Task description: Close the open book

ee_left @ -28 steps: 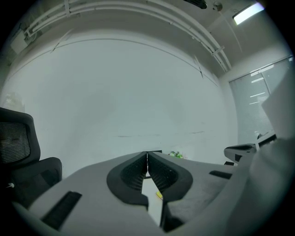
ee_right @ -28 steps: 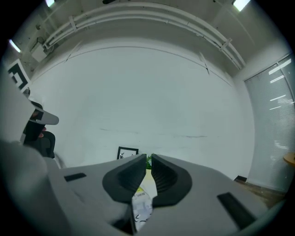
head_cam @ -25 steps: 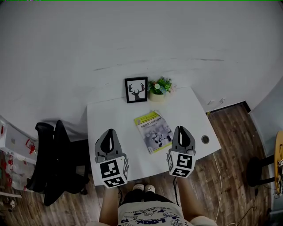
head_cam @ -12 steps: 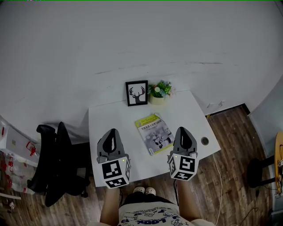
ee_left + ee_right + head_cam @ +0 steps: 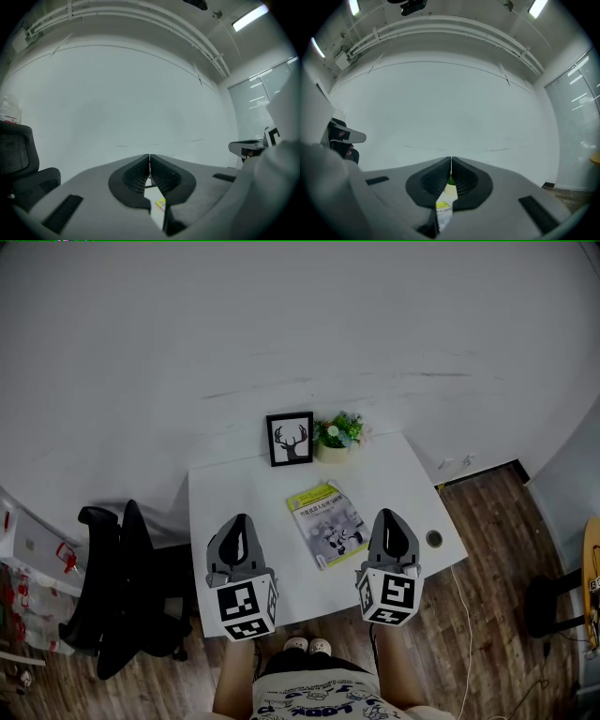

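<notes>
The book (image 5: 325, 521) lies closed on the white table (image 5: 225, 488), its yellow-and-grey cover facing up, a little right of the middle. My left gripper (image 5: 237, 532) hovers over the table's near left part, jaws shut with nothing between them; its tips meet in the left gripper view (image 5: 149, 161). My right gripper (image 5: 391, 524) hangs just right of the book's near corner, shut and empty. In the right gripper view (image 5: 451, 165) a strip of the book's cover (image 5: 443, 206) shows under the closed tips.
A framed deer picture (image 5: 290, 438) and a small potted plant (image 5: 338, 432) stand at the table's far edge. A black office chair (image 5: 122, 582) is left of the table. A round cable hole (image 5: 433, 538) sits near the table's right edge. Wooden floor surrounds.
My right gripper has lifted slightly beside the book. The book and the left gripper keep their places.
</notes>
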A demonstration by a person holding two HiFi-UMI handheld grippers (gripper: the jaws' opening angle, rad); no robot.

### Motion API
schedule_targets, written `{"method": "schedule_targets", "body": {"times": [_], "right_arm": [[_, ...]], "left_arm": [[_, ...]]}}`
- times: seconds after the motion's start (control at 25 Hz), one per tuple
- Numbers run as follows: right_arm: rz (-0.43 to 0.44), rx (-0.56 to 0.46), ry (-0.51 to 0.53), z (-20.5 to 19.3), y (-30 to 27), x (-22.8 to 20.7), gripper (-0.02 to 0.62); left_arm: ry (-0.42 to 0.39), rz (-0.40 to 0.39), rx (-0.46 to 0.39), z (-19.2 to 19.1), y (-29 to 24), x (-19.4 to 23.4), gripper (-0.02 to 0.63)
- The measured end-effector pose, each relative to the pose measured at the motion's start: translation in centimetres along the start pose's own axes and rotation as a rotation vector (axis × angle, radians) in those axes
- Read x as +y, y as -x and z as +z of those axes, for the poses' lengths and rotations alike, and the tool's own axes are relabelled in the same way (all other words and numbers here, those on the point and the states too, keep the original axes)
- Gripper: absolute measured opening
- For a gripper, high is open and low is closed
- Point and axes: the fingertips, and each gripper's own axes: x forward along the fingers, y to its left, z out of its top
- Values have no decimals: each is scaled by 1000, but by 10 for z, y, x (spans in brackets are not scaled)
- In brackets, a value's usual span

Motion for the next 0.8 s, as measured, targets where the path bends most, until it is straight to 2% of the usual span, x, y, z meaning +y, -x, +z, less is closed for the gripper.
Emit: {"method": "schedule_targets", "body": {"times": [0.8], "right_arm": [[7, -9, -14, 6, -3, 5, 29]], "left_arm": [[-9, 1, -2, 0, -4, 4, 25]]}}
